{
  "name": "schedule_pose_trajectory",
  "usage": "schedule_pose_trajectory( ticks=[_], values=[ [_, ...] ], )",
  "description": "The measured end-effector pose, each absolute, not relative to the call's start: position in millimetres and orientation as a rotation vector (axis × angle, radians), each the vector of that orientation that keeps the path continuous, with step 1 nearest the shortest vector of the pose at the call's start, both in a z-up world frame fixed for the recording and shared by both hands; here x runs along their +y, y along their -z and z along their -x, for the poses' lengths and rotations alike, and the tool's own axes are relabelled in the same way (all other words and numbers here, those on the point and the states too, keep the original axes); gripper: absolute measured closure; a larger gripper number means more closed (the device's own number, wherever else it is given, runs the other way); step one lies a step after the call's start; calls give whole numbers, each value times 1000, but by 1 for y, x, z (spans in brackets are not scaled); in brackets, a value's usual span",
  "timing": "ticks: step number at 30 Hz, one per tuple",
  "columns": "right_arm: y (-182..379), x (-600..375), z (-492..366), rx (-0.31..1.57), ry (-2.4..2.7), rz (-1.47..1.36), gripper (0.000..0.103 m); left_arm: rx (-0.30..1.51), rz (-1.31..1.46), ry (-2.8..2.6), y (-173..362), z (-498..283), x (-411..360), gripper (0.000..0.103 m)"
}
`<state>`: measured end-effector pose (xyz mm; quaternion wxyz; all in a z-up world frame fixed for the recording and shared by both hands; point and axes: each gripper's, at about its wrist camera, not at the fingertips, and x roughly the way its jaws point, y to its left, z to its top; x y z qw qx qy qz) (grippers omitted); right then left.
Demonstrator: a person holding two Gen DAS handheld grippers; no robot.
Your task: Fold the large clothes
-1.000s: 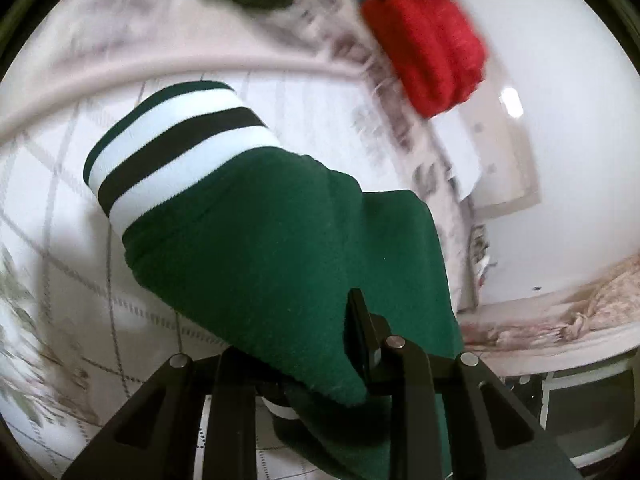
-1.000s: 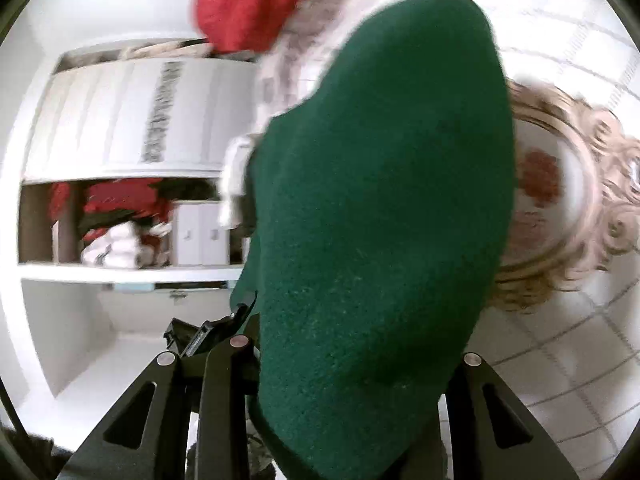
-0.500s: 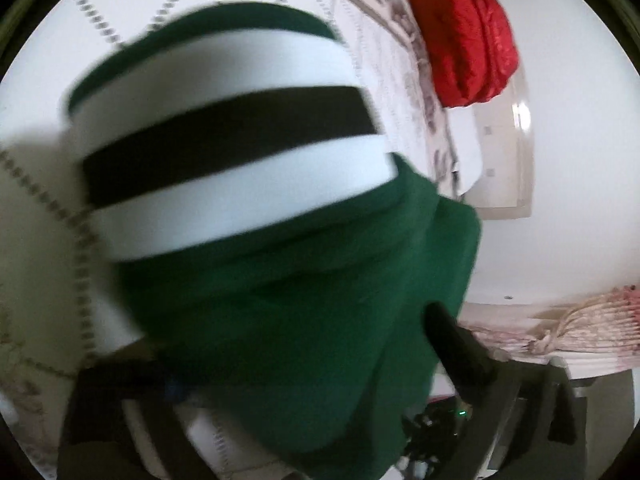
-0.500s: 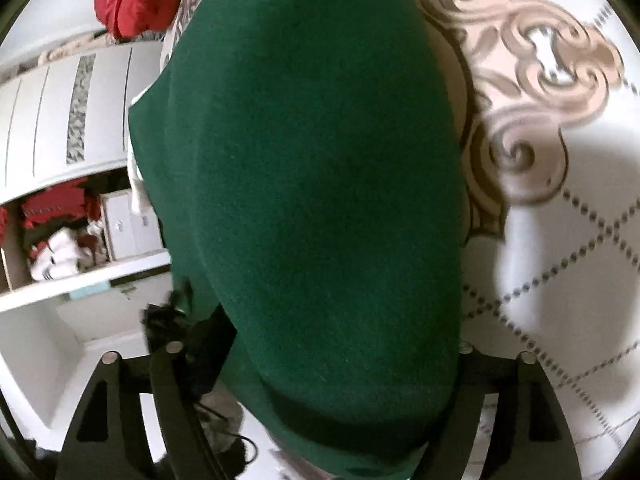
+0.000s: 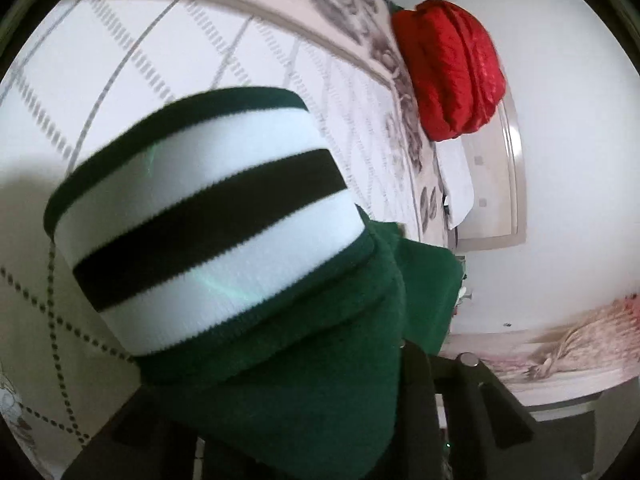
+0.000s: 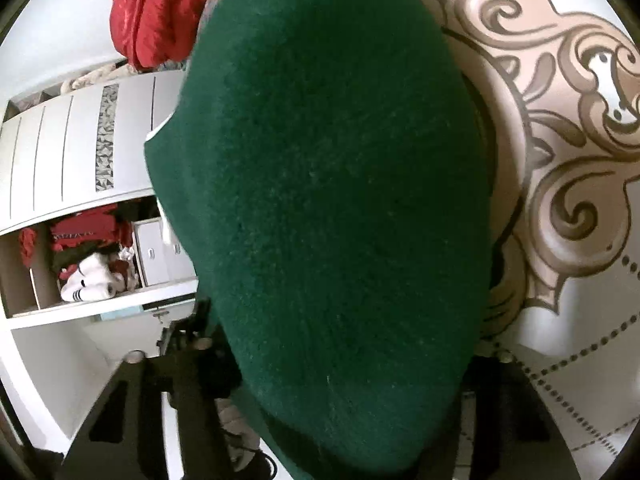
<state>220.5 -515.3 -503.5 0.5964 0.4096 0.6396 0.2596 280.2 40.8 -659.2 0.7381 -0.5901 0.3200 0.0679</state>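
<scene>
A dark green fleece garment (image 5: 304,384) with a white-and-black striped cuff (image 5: 208,232) fills the left wrist view, bunched over the quilted bedspread (image 5: 180,52). My left gripper (image 5: 296,420) has its jaws closing on the green cloth. Its right finger (image 5: 418,392) presses against the fold and the other finger is buried under fabric. In the right wrist view the same garment (image 6: 340,200) bulges over my right gripper (image 6: 348,340). Those jaws are closing with the thick cloth between them. One finger (image 6: 200,344) shows at the left, and the pads are hidden.
A red puffy bundle (image 5: 452,68) lies at the far edge of the bed, also seen as the red bundle (image 6: 156,12). Beside the bed stands a white wardrobe with an open shelf of clothes (image 6: 80,264). An ornate beige pattern (image 6: 560,140) marks the bedspread on the right.
Both grippers have sunk toward the bedspread with the garment. Half a second ago the jaws stood wider; now they have narrowed again around the cloth. The striped cuff looms larger.
</scene>
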Motion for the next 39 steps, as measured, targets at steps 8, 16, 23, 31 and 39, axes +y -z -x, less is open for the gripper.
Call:
schedule_pose_trajectory(
  ticks=[8, 16, 23, 31, 39],
  values=[
    [444, -522, -228, 1352, -656, -932, 67, 642, 1175, -83, 600, -288, 43, 90],
    [347, -535, -279, 1190, -779, -852, 68, 523, 1131, 19, 534, -342, 44, 90],
    [312, -560, -390, 1098, -790, -821, 68, 510, 1092, 93, 538, -461, 30, 90],
    [391, -622, -528, 1189, -662, -767, 68, 782, 1046, 119, 664, -608, -11, 88],
    [438, -663, -547, 1355, -483, -694, 33, 989, 890, 112, 668, -606, -22, 54]
  ],
)
